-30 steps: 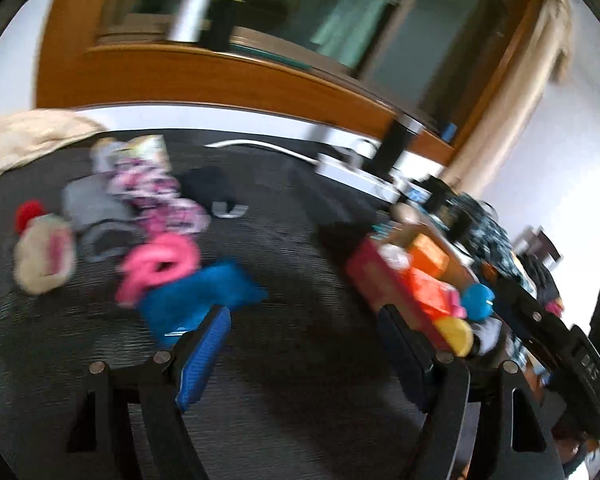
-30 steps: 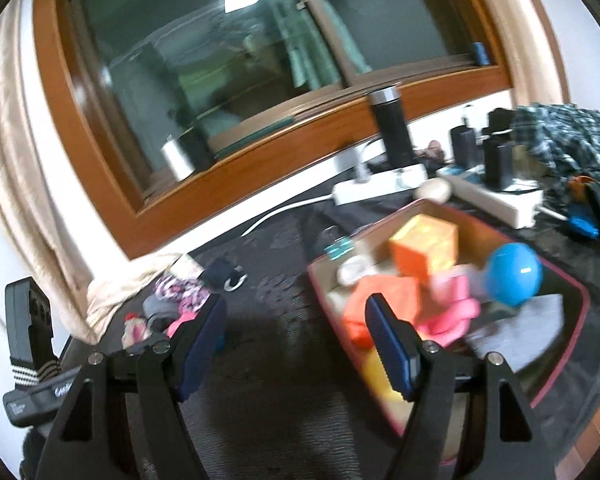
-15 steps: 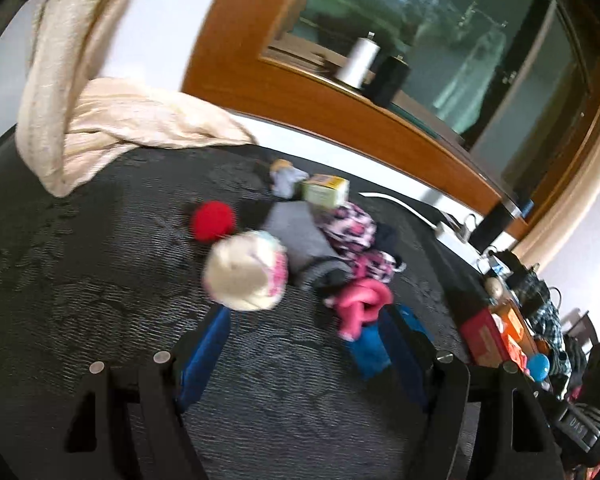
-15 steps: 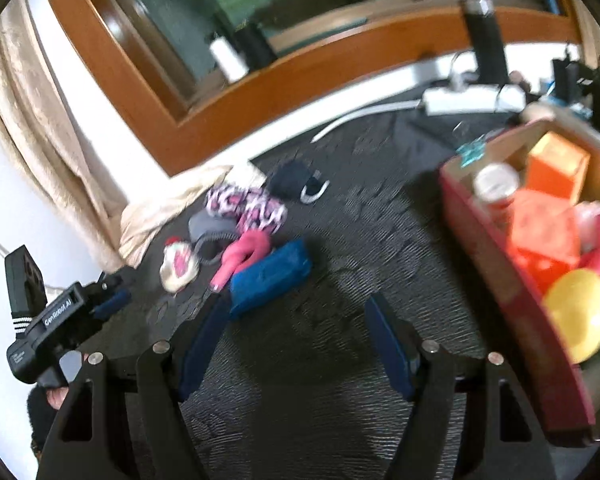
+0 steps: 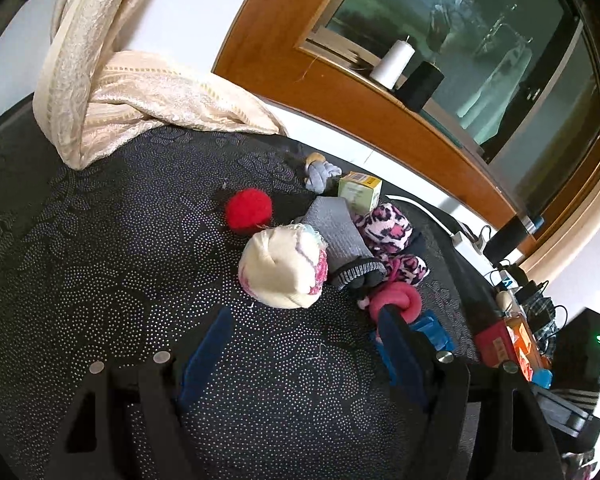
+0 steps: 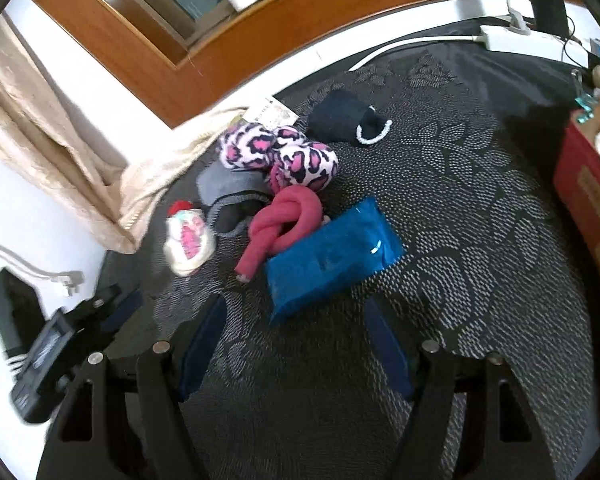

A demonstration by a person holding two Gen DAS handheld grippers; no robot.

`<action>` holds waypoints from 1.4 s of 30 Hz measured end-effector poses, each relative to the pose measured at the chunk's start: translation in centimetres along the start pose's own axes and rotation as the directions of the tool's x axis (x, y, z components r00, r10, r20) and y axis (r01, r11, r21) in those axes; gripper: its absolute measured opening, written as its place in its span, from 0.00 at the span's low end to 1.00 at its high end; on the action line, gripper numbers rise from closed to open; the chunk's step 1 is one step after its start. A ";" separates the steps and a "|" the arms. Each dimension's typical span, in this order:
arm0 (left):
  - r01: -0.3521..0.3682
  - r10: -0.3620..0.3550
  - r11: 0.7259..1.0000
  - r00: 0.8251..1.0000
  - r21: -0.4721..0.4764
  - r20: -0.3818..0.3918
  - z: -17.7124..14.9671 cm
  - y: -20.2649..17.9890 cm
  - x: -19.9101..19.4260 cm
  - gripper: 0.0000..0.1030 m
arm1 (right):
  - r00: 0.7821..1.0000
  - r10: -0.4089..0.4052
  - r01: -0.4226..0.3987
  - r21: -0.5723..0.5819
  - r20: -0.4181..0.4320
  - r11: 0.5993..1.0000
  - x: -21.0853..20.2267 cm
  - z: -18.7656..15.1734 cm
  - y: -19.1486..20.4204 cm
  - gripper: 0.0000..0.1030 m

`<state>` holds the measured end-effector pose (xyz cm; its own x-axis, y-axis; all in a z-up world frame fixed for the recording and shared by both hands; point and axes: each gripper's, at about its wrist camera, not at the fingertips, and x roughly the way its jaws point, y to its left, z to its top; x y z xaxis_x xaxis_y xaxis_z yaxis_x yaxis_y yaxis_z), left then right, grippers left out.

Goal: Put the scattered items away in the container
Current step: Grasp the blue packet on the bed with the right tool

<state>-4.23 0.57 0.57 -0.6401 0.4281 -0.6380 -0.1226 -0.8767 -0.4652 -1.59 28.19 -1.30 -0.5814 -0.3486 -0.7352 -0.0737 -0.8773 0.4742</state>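
Scattered on the dark patterned cloth lie a cream sock ball (image 5: 280, 268), a red pompom (image 5: 248, 208), a grey sock (image 5: 340, 236), leopard-print socks (image 5: 384, 228), a knotted pink sock (image 5: 396, 300) and a blue packet (image 5: 432, 332). My left gripper (image 5: 304, 320) is open, just short of the cream ball. My right gripper (image 6: 296, 312) is open, its tips just short of the blue packet (image 6: 332, 256), which lies beside the pink knot (image 6: 284, 224). The red container (image 6: 588, 188) stands at the far right, with several items in it.
A cream curtain (image 5: 140, 92) drapes onto the cloth at the back left. A small green box (image 5: 358, 190) and a grey toy (image 5: 320, 170) lie behind the pile. A dark sock (image 6: 348, 118) lies apart; a white power strip (image 6: 516, 36) runs along the wall.
Both grippers swung left, away from the container, to the pile. The left one now faces the cream ball, the right one the blue packet. Both stay open.
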 end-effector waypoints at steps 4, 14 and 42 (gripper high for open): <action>0.004 -0.004 1.000 1.000 -0.019 -0.003 0.0 0.3 0.0 0.76 | 0.998 -0.068 0.069 -0.035 0.015 0.997 1.3 0.4 0.8 0.73; 0.007 -0.008 1.000 1.000 -0.027 -0.019 -0.2 0.3 0.4 0.76 | 0.976 -0.211 0.216 -0.215 0.049 0.952 3.0 -0.5 2.8 0.78; 0.022 -0.022 1.000 0.999 0.011 -0.031 -1.0 -1.1 0.6 0.76 | 0.952 -0.268 0.288 -0.133 0.145 0.948 -0.7 1.2 0.1 0.78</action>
<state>-3.75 1.99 0.08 -0.6139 0.4534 -0.6462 -0.1448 -0.8694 -0.4724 -2.19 28.76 -0.19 -0.6511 -0.0488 -0.7574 -0.1290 -0.9763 0.1737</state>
